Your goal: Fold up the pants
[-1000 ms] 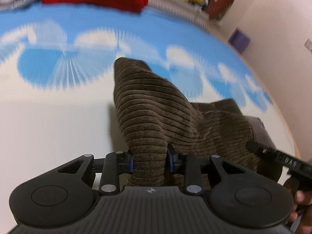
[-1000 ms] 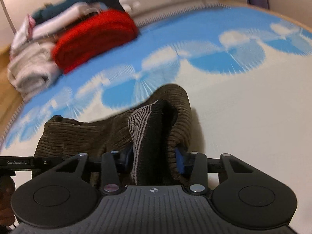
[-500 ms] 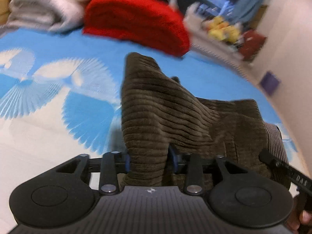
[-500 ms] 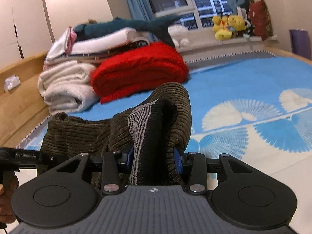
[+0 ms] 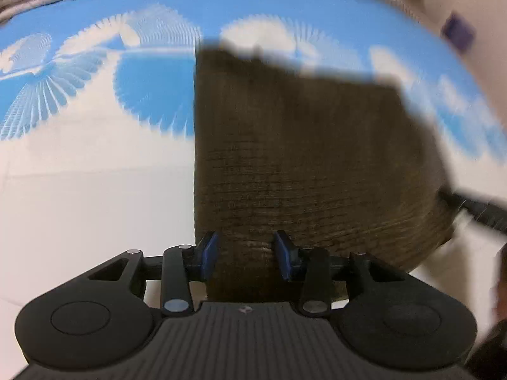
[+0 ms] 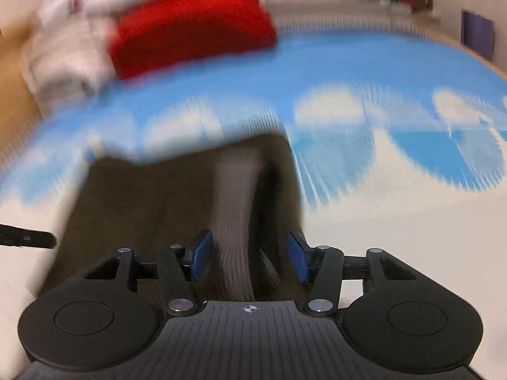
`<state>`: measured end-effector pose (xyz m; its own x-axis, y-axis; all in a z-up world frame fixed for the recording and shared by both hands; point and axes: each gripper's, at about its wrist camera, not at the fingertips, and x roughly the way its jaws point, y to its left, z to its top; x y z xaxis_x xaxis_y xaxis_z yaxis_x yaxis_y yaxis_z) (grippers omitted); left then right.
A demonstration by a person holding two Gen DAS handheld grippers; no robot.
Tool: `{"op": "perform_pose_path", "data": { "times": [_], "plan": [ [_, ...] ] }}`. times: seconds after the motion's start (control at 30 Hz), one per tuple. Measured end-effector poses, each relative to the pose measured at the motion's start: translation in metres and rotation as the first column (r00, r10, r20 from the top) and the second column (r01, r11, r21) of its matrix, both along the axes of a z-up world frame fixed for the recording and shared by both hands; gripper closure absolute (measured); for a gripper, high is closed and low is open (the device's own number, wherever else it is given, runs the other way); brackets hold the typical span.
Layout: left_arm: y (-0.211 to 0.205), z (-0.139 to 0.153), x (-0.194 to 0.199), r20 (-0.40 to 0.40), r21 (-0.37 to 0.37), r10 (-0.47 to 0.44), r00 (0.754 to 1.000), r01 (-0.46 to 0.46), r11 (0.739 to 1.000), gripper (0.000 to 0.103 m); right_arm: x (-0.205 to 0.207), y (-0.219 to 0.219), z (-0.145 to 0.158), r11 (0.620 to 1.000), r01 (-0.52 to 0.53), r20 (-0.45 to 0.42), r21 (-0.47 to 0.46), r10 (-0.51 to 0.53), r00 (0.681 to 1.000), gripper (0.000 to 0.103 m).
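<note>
Your left gripper [image 5: 245, 255] points down at the bed, and the brown corduroy pants [image 5: 304, 158] run up between its blue pads [image 5: 207, 255]. The pads stand a little off the cloth on both sides, so the grip looks let go, with the fabric only lying between the jaws. From there the pants spread away as a broad folded slab on the blue and white bedspread [image 5: 95, 126], their left edge straight and their far edge stepped. At the right edge of that view a black bar [image 5: 475, 209], part of the other tool, touches the pants' right side; it is too blurred to read more.

Your right gripper [image 6: 248, 259] sits over the other end of the pants [image 6: 152, 199]. A pale ribbed band [image 6: 236, 221] of the garment runs up between the fingers, with dark folds just right of it. Its jaws are opening, and there is clear space between each pad and the cloth, so nothing is clamped. Beyond the pants, a red folded blanket [image 6: 190, 28] and a pale pile of linen [image 6: 66, 60] lie at the far left of the bed, both smeared by motion blur.
</note>
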<state>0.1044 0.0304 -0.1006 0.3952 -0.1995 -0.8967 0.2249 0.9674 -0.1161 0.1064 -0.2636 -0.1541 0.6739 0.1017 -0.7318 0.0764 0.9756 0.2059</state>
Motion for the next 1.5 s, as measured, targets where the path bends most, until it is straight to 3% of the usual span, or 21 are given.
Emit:
{"op": "perform_pose_path", "data": {
  "times": [0.1, 0.27, 0.37, 0.47, 0.57, 0.73, 0.77, 0.8, 0.83, 0.87, 0.97, 1.07, 1.3, 1.5],
  "plan": [
    [-0.006, 0.016, -0.012, 0.064, 0.028, 0.039, 0.997, -0.041, 0.999, 0.056, -0.004, -0.015, 0.002, 0.994, 0.073, -0.022, 0.086, -0.072, 0.997, 0.043],
    [-0.006, 0.073, -0.041, 0.219, 0.074, 0.062, 0.974, -0.08, 0.994, 0.037, -0.032, -0.006, 0.06, 0.998, 0.057, 0.117, -0.028, -0.053, 0.992, 0.043],
    [0.001, 0.11, -0.065, 0.311, 0.043, 0.108, 0.944, -0.128, 0.991, 0.021, -0.05, -0.005, 0.087, 0.995, 0.057, 0.14, -0.08, -0.045, 0.989, 0.026],
    [-0.001, 0.14, -0.107, 0.424, 0.066, 0.109, 0.899, -0.151, 0.986, 0.017, -0.079, 0.007, 0.107, 0.988, 0.079, 0.147, -0.133, -0.06, 0.987, 0.02],
    [-0.009, 0.152, -0.147, 0.466, 0.078, 0.097, 0.879, -0.15, 0.986, 0.017, -0.112, 0.016, 0.112, 0.991, 0.079, 0.165, -0.103, -0.061, 0.984, 0.014],
    [-0.019, 0.123, -0.193, 0.422, -0.025, 0.162, 0.892, -0.167, 0.986, 0.016, -0.153, 0.04, 0.102, 0.991, 0.087, 0.166, -0.099, -0.069, 0.984, 0.012],
    [-0.021, 0.106, -0.2, 0.384, -0.01, 0.164, 0.908, -0.174, 0.985, 0.016, -0.157, 0.046, 0.102, 0.993, 0.078, 0.155, -0.086, -0.064, 0.986, 0.012],
    [-0.023, 0.096, -0.2, 0.295, 0.035, 0.178, 0.939, -0.196, 0.98, 0.016, -0.162, 0.05, 0.102, 0.995, 0.061, 0.154, -0.08, -0.048, 0.987, 0.012],
    [-0.024, 0.089, -0.196, 0.214, 0.035, 0.216, 0.953, -0.228, 0.973, 0.016, -0.164, 0.054, 0.1, 0.995, 0.048, 0.149, -0.087, -0.035, 0.988, 0.012],
    [-0.022, 0.088, -0.196, 0.203, -0.008, 0.237, 0.95, -0.241, 0.971, 0.016, -0.167, 0.057, 0.099, 0.994, 0.05, 0.143, -0.099, -0.035, 0.989, 0.012],
    [-0.028, 0.089, -0.191, 0.245, 0.033, 0.229, 0.942, -0.244, 0.969, 0.016, -0.17, 0.06, 0.093, 0.994, 0.049, 0.133, -0.099, -0.036, 0.99, 0.012],
    [-0.034, 0.086, -0.188, 0.231, 0.035, 0.217, 0.949, -0.231, 0.972, 0.016, -0.168, 0.062, 0.088, 0.993, 0.049, 0.127, -0.105, -0.036, 0.991, 0.012],
    [-0.042, 0.08, -0.184, 0.285, 0.061, 0.144, 0.948, -0.168, 0.984, 0.016, -0.16, 0.058, 0.071, 0.996, 0.074, 0.07, -0.055, -0.07, 0.995, 0.012],
    [-0.039, 0.078, -0.178, 0.291, 0.06, 0.142, 0.946, -0.167, 0.984, 0.016, -0.153, 0.064, 0.068, 0.996, 0.054, 0.062, -0.065, -0.05, 0.997, 0.012]
  ]
}}
